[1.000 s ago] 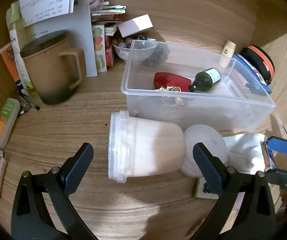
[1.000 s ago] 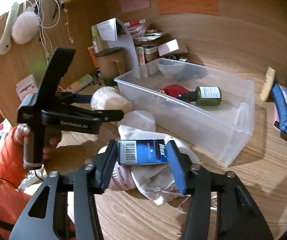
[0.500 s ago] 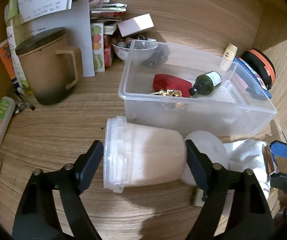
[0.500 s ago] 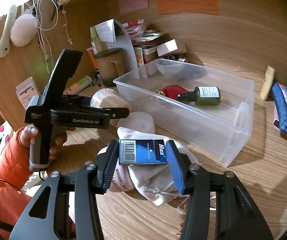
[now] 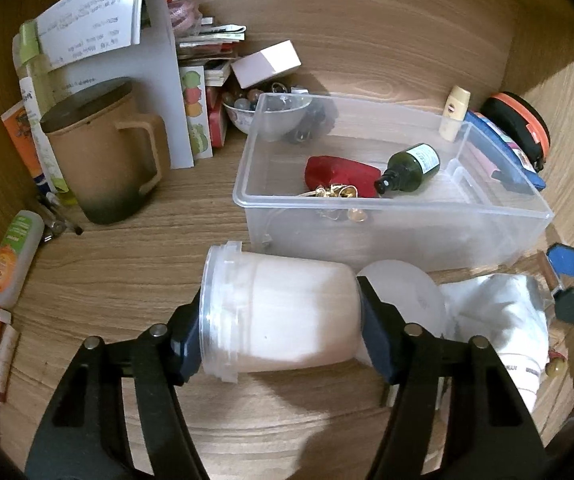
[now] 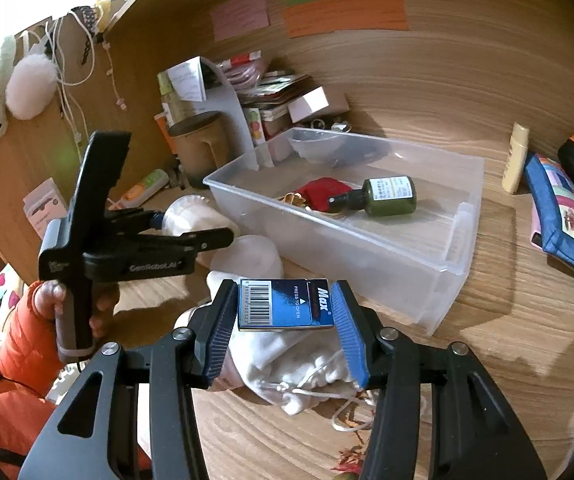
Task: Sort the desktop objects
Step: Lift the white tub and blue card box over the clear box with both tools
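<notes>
Item: translucent white lidded plastic tub (image 5: 287, 312), lying sideways on wooden desk (image 5: 127, 264) before clear bin (image 5: 391, 208). My left tongs (image 5: 279, 324) have just closed, pinching it lid-to-base. Likely light, slick, squashable. Right tongs (image 6: 285, 316) pinch blue staple box (image 6: 285, 307).

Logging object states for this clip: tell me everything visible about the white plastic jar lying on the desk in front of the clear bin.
The white plastic jar is a translucent, milky tub with a ridged clear lid. It lies on its side on the wooden desk, lid pointing left in the left wrist view, just in front of the clear bin. The left tool has just been closing on it; its pads sit against the lid and the base. A round white lid lies by its base.
</notes>
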`<state>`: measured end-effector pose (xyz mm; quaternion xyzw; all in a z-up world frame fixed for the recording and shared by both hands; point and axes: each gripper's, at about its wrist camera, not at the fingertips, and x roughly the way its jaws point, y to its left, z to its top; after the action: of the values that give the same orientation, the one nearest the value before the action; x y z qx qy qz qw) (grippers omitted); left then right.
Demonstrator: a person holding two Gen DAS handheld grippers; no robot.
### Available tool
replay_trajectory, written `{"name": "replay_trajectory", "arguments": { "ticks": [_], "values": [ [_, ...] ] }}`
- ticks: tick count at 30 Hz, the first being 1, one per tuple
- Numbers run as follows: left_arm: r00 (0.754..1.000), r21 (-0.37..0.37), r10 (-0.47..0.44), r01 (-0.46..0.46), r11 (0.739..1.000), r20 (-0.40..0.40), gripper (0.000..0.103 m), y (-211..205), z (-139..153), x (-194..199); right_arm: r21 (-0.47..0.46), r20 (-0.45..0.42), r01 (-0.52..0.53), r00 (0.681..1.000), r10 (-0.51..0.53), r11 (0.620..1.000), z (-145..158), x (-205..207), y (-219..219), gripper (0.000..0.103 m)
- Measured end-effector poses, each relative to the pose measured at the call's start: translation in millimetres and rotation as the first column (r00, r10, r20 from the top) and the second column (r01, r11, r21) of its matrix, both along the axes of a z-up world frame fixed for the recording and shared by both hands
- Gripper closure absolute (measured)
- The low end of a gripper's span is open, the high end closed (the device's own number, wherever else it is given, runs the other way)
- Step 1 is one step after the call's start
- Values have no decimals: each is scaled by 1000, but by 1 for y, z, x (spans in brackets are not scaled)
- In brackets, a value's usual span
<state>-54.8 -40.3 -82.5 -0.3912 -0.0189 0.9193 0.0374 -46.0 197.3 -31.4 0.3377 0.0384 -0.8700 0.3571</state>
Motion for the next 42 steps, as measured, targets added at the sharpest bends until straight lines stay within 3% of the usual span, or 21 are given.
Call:
{"name": "replay_trajectory", "arguments": {
  "ticks": [12,29,42],
  "values": [
    [999,33,34,-32,999,-38,38,-12,16,19,-27,2,32,999,-32,999,6,-9,10,58],
    [978,67,28,-15,998,-205,38,-10,79,35,-91,-67,93,993,-99,992,37,-16,31,58],
    [958,66,1,19,998,-287,38,-5,116,20,-122,-135,96,984,-112,988,61,-28,33,58]
  ]
}}
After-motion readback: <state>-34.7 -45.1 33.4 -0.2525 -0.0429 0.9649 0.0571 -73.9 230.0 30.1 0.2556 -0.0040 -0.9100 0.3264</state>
